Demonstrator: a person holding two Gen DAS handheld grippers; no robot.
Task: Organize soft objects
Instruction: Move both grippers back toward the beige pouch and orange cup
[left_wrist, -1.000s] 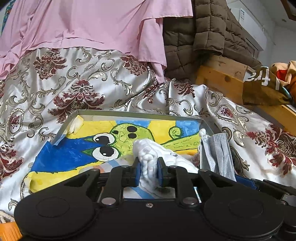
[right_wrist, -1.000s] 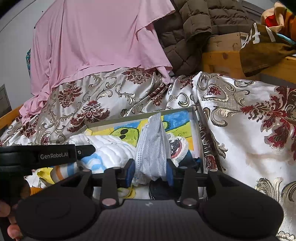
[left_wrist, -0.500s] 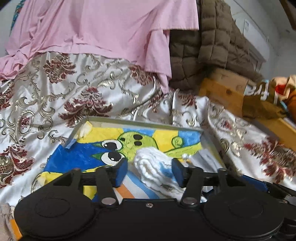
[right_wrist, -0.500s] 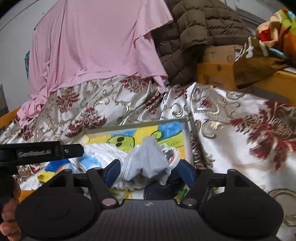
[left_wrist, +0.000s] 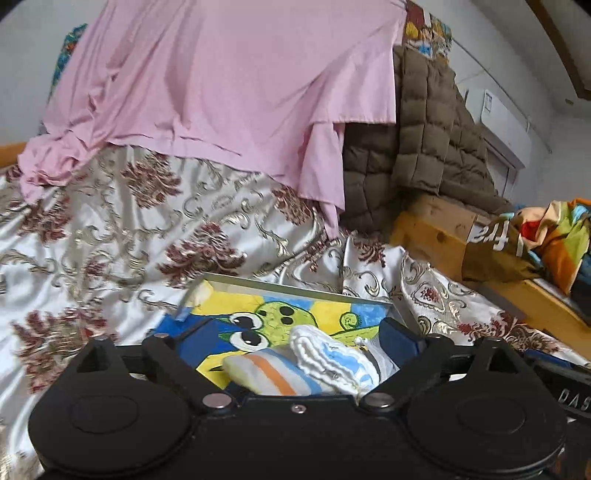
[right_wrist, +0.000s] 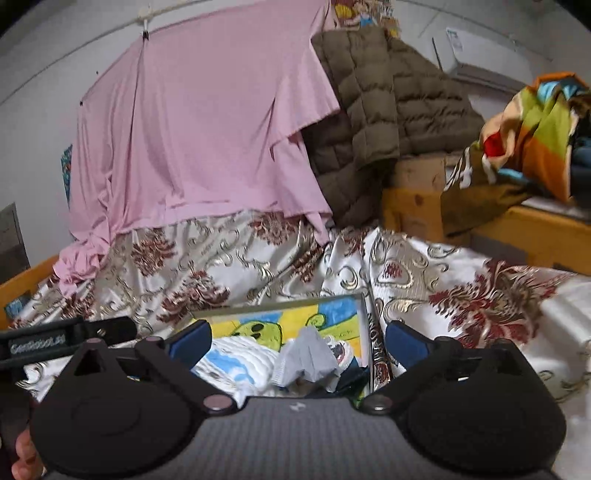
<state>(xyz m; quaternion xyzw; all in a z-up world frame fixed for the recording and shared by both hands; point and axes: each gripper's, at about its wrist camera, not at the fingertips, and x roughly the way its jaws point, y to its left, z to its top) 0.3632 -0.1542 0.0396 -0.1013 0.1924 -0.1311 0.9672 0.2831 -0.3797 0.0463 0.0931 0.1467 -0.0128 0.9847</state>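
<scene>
Both grippers, left gripper (left_wrist: 291, 338) and right gripper (right_wrist: 297, 338), are spread wide, holding nothing. In the shallow metal tray (left_wrist: 295, 287) on the satin bedspread (left_wrist: 110, 236), a ribbed white-and-blue towel (left_wrist: 332, 360) lies rolled, pointing near-right to far-left. A crumpled grey sock (right_wrist: 308, 356) sits to its right, its near end hidden.

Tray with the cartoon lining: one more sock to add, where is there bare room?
Free: the far-left part of the shallow metal tray, around the cartoon eyes. Crowded: the near-right, with the white-and-blue fluffy sock and grey sock.
</scene>
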